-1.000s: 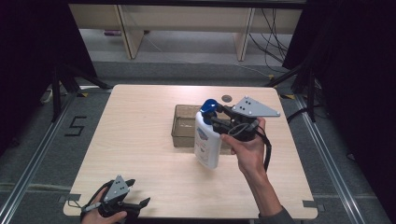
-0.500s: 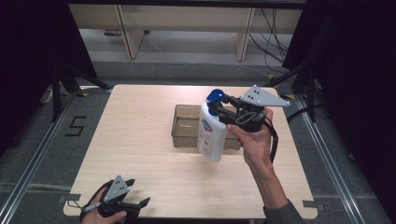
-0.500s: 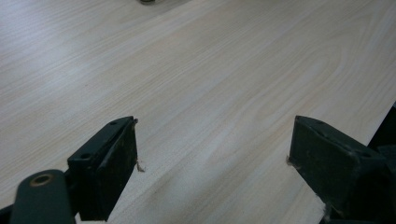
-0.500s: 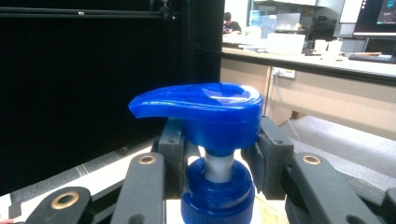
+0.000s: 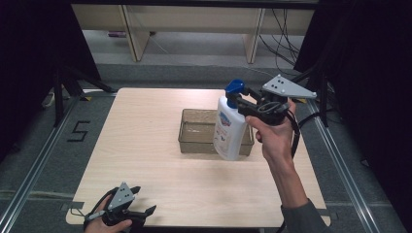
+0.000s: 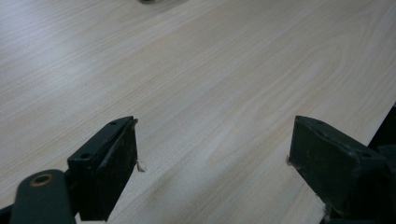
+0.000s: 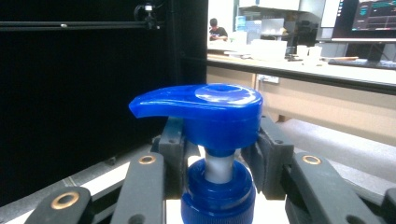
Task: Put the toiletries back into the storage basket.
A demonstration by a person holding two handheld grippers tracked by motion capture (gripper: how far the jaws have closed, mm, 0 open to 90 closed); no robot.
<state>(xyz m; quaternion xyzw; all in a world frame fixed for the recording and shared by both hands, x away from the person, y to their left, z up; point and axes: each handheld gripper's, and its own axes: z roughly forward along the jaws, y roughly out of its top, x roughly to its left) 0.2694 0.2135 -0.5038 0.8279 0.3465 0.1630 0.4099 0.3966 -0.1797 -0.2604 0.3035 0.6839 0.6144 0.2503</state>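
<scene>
A white pump bottle with a blue pump head hangs tilted in the air, in front of the right end of a clear brownish tray. My right gripper is shut on the bottle's neck just under the pump. In the right gripper view the pads clamp the neck from both sides below the blue pump head. My left gripper rests at the table's front left edge. Its jaws stand open over bare wood in the left gripper view, with nothing between the fingers.
The light wooden table has bare room to the left of and in front of the tray. Black curtains flank the table, and shelving legs and cables stand on the floor behind it.
The right hand has lifted the bottle upward and a little to the right, off the table, tilting it slightly. The left gripper has stayed where it was.
</scene>
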